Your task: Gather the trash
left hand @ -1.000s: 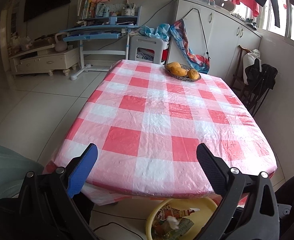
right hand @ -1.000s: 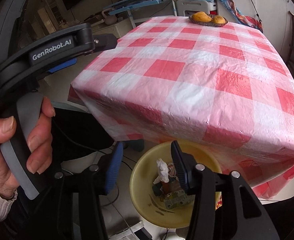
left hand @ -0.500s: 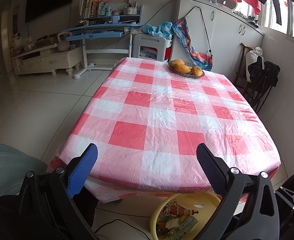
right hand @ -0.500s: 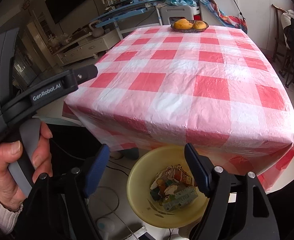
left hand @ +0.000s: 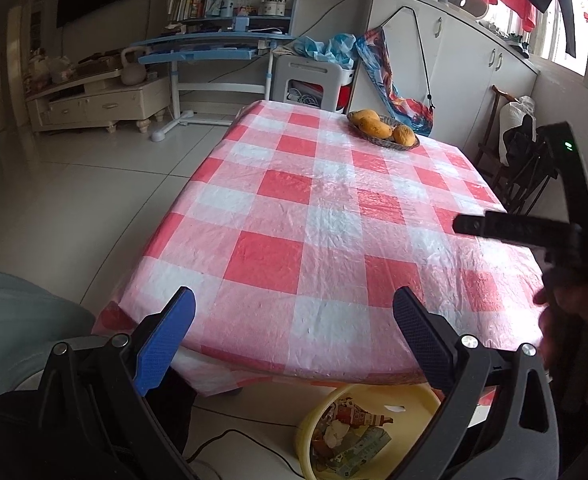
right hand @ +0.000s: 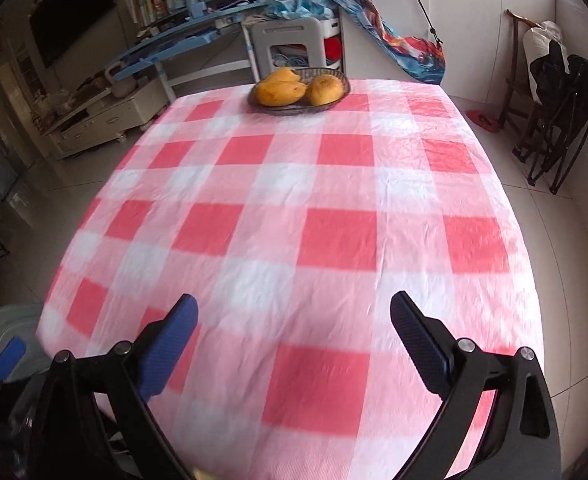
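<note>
A yellow basin [left hand: 318, 412] stands on the floor under the table's near edge and holds crumpled trash [left hand: 354, 436]: wrappers, a carton and a white tissue. My left gripper [left hand: 294, 312] is open and empty, above the table's near edge. My right gripper [right hand: 294, 316] is open and empty, above the near part of the red-and-white checked tablecloth [right hand: 294, 220]. The right gripper's body also shows in the left wrist view [left hand: 534, 228]. The basin is hidden in the right wrist view.
A dark dish of mangoes [left hand: 384, 130] [right hand: 300, 90] sits at the table's far end. A blue desk [left hand: 206, 46], a white stool [left hand: 310, 80], white cabinets [left hand: 474, 60] and a folding chair [right hand: 554, 92] stand around the table.
My right gripper opened and let the white tissue drop into the basin, then rose from above the basin to over the table. The left gripper stayed open and hardly moved.
</note>
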The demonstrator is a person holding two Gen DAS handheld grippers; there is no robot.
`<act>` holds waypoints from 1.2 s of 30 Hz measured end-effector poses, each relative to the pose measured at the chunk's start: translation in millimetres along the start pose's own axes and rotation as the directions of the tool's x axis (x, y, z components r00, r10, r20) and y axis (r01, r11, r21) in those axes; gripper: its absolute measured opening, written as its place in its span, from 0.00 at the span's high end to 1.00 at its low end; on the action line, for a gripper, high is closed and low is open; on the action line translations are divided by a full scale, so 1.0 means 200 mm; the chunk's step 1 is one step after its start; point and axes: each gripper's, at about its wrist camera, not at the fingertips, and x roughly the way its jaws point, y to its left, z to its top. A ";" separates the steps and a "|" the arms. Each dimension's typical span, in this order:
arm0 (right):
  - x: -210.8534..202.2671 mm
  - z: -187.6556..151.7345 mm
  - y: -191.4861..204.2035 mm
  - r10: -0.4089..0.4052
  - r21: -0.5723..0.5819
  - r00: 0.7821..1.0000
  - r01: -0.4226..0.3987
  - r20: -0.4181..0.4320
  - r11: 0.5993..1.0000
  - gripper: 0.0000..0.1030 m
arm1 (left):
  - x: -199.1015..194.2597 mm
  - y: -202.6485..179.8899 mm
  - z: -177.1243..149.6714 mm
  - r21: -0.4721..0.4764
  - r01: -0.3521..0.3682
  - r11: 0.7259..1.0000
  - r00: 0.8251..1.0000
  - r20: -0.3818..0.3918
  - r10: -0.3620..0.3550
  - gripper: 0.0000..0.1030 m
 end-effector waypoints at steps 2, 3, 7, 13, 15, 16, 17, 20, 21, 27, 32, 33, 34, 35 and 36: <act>0.09 0.11 -0.02 -0.021 0.020 1.000 0.022 -0.014 1.000 0.10 | 0.01 0.01 0.01 -0.007 0.002 1.000 1.000 -0.004 -0.002 0.07; 0.13 0.16 -0.03 -0.033 0.029 0.999 0.034 -0.018 0.999 0.10 | 0.01 0.01 0.01 -0.009 0.002 1.000 1.000 -0.007 -0.002 0.07; 0.27 0.29 -0.03 -0.077 0.033 0.996 0.079 -0.033 0.996 0.10 | 0.04 0.01 0.03 -0.016 0.003 1.000 1.000 -0.025 -0.003 0.07; 0.42 0.38 -0.02 -0.120 0.006 0.991 0.121 -0.054 0.993 0.10 | 0.08 0.01 0.04 -0.012 0.004 1.000 0.998 -0.063 -0.004 0.07; 0.46 0.39 -0.01 -0.137 -0.003 0.989 0.137 -0.061 0.991 0.08 | 0.10 0.01 0.04 -0.010 0.004 1.000 0.997 -0.079 -0.004 0.07; 0.47 0.39 -0.01 -0.149 -0.014 0.987 0.149 -0.053 0.989 0.07 | 0.11 0.01 0.04 -0.009 0.004 1.000 0.996 -0.088 -0.004 0.07; 0.47 0.39 -0.01 -0.146 -0.021 0.989 0.145 -0.039 0.989 0.07 | 0.12 0.01 0.04 -0.010 0.005 1.000 0.995 -0.095 -0.006 0.07; 0.47 0.38 0.01 -0.148 -0.025 0.989 0.148 0.000 0.989 0.07 | 0.13 0.01 0.04 -0.010 0.007 1.000 0.994 -0.109 -0.008 0.07; 0.48 0.38 0.01 -0.148 -0.027 0.989 0.148 0.011 0.989 0.07 | 0.13 0.01 0.04 -0.011 0.007 1.000 0.994 -0.112 -0.008 0.07; 0.48 0.39 0.00 -0.146 -0.024 0.989 0.147 0.009 0.989 0.07 | 0.14 0.00 0.05 -0.009 0.007 1.000 0.993 -0.115 -0.008 0.07; 0.48 0.38 0.01 -0.146 -0.024 0.989 0.147 0.010 0.989 0.07 | 0.14 -0.01 0.04 0.000 0.008 1.000 0.993 -0.116 -0.008 0.07; 0.48 0.38 0.01 -0.147 -0.024 0.989 0.147 0.009 0.989 0.07 | 0.15 -0.02 0.04 0.004 0.009 1.000 0.993 -0.118 -0.008 0.07; 0.48 0.39 0.00 -0.146 -0.024 0.989 0.146 0.009 0.989 0.07 | 0.15 -0.02 0.03 0.007 0.009 1.000 0.993 -0.120 -0.008 0.07; 0.48 0.38 0.00 -0.146 -0.024 0.989 0.146 0.009 0.989 0.07 | 0.15 -0.03 0.03 0.012 0.008 1.000 0.992 -0.123 -0.007 0.07; 0.48 0.39 0.00 -0.146 -0.024 0.989 0.146 0.009 0.989 0.07 | 0.15 -0.04 0.02 0.018 0.008 1.000 0.992 -0.125 -0.006 0.07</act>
